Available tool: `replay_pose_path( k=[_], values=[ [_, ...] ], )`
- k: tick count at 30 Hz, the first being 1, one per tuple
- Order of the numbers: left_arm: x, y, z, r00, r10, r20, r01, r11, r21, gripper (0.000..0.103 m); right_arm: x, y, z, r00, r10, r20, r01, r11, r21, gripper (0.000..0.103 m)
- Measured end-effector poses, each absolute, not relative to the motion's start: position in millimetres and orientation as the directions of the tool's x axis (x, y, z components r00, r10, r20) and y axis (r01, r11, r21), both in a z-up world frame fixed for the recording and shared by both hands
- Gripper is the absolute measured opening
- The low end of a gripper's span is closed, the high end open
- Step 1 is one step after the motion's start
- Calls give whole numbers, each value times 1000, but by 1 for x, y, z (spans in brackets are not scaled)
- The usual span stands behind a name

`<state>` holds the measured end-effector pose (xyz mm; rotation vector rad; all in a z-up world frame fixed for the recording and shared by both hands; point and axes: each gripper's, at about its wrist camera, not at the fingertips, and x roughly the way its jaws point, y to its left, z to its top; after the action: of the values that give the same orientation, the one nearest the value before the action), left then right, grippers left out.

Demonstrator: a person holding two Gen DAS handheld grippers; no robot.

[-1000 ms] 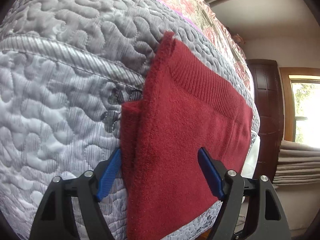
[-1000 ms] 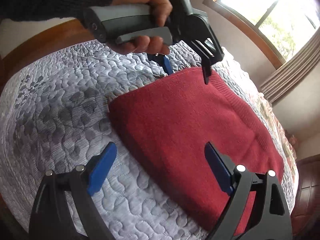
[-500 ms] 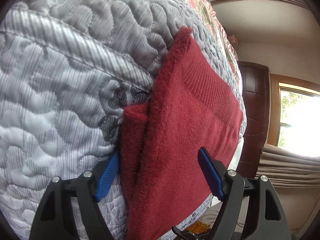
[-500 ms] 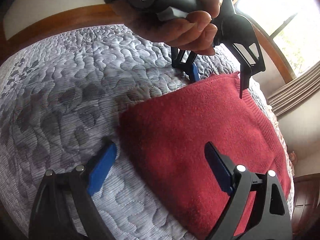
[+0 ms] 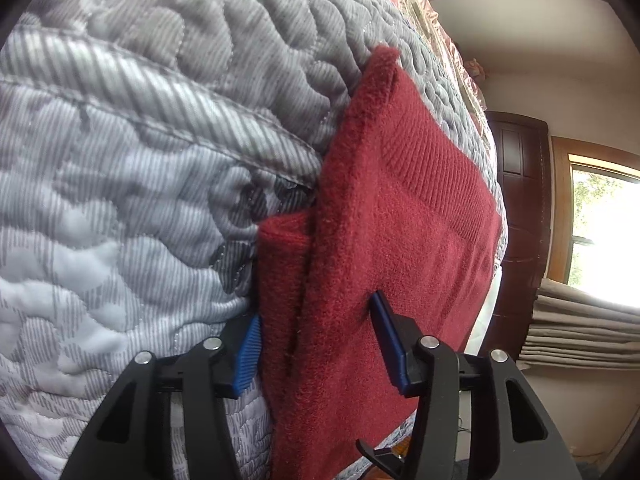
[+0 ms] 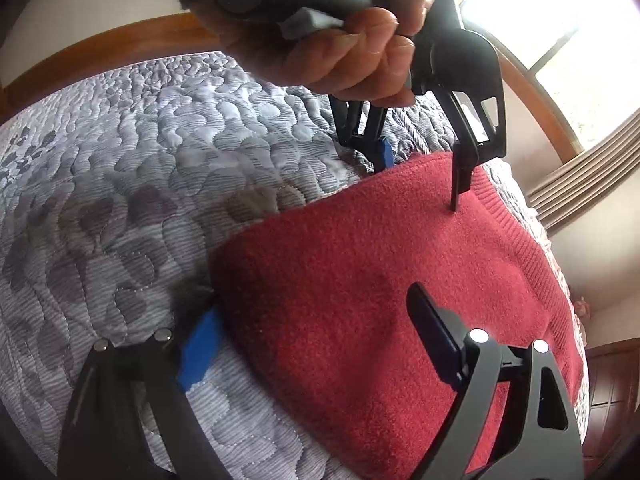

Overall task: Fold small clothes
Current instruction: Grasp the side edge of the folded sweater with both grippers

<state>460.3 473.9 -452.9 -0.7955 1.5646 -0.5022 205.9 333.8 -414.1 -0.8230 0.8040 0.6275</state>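
Note:
A folded dark red knit garment (image 5: 400,220) lies flat on the grey quilted bedspread (image 5: 140,160). My left gripper (image 5: 316,344) has closed on the thick folded edge, one blue pad against the lower layers and the other pressed into the top. In the right wrist view the same garment (image 6: 380,260) fills the middle, with the left gripper (image 6: 418,178) at its far edge, held by a hand (image 6: 352,52). My right gripper (image 6: 316,340) is open and straddles the near corner, its left pad on the quilt (image 6: 140,180) beside the edge and its right finger over the cloth.
A wooden bed frame (image 6: 100,52) curves behind the quilt. A dark wooden door (image 5: 520,200), a bright window (image 5: 600,232) and folded beige blinds (image 5: 580,328) stand beyond the bed. A floral cover (image 5: 440,20) lies further along the bed.
The left gripper's fingers have narrowed onto the garment's folded edge. The right gripper has moved forward until it straddles the near corner, and its opening is unchanged.

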Motion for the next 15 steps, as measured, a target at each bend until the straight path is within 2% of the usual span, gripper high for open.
replay_pose_path(
  k=[3,7,10,12,15],
  values=[
    [461,476,-456,-8,-745,-667,-206,654,-728,64,211,332,-415,538,181,-824,-752,545,-371,87],
    [462,471,-454,-12,-737,-676,-198,664,-721,64,221,333,-414,538,180,-823,-744,560,-363,87],
    [463,472,-453,-19,-717,-696,-192,686,-702,50,220,335,-415,538,180,-823,-745,557,-366,82],
    [463,477,-455,-19,-714,-699,-198,689,-698,35,217,334,-413,519,191,-833,-756,558,-343,64],
    [463,481,-455,-9,-724,-690,-207,676,-707,26,211,337,-410,517,193,-834,-756,560,-339,54]
  ],
)
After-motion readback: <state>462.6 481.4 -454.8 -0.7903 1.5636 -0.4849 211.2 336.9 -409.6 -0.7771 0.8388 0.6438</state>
